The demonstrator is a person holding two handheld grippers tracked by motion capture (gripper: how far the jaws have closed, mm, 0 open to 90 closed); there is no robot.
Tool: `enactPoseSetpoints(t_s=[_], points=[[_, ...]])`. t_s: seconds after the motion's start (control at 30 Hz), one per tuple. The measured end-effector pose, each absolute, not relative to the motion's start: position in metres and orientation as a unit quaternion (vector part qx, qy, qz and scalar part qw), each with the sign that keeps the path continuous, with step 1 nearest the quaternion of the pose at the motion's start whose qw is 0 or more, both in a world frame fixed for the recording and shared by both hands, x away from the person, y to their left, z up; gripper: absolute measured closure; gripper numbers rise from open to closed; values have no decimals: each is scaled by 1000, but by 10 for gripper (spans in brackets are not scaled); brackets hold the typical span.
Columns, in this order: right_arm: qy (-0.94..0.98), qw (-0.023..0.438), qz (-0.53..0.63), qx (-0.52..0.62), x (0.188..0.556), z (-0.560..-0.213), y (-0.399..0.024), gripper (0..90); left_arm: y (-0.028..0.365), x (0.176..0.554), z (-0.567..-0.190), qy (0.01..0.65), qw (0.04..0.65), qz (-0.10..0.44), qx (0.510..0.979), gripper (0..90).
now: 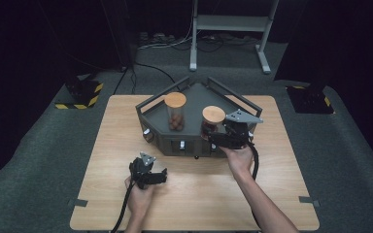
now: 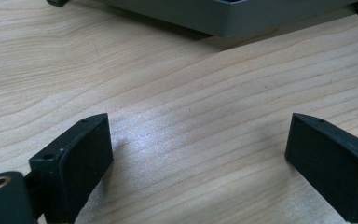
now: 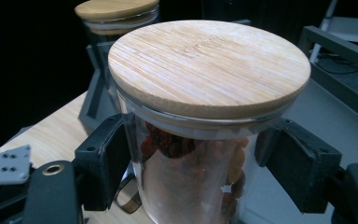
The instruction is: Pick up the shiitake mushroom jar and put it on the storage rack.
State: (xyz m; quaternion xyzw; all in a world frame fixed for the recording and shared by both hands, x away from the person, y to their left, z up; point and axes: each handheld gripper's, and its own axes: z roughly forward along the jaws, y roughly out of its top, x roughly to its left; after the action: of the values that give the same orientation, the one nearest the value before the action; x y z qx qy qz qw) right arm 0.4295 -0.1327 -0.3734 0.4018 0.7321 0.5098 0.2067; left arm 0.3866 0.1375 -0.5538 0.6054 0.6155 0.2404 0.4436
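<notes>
The right gripper [image 3: 191,168] is clamping both pads on the glass jar [image 3: 191,177], which is standing upright, bamboo lid [image 3: 209,65] pointing up, at the right front edge of the grey tray [image 1: 194,97]. The left gripper [image 2: 198,154] is hovering wide apart and empty over the table [image 2: 168,93], near the tray's front edge.

2 glass jars w/ bamboo lids: near jar [image 1: 212,121], far jar [image 1: 175,110]. 1 grey tray [image 1: 161,132]. 1 wooden table [image 1: 111,145]. 2 grippers: left gripper [image 1: 161,176], right gripper [image 1: 210,137]. 2 hazard-striped blocks on floor.
</notes>
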Motion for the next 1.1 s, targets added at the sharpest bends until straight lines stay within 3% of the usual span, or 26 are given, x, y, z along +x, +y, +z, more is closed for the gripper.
enactPoseSetpoints(t_s=[1.1], points=[[729, 232, 457, 454, 472, -391, -113, 254, 138, 386, -554, 615, 443, 240, 606, 70]])
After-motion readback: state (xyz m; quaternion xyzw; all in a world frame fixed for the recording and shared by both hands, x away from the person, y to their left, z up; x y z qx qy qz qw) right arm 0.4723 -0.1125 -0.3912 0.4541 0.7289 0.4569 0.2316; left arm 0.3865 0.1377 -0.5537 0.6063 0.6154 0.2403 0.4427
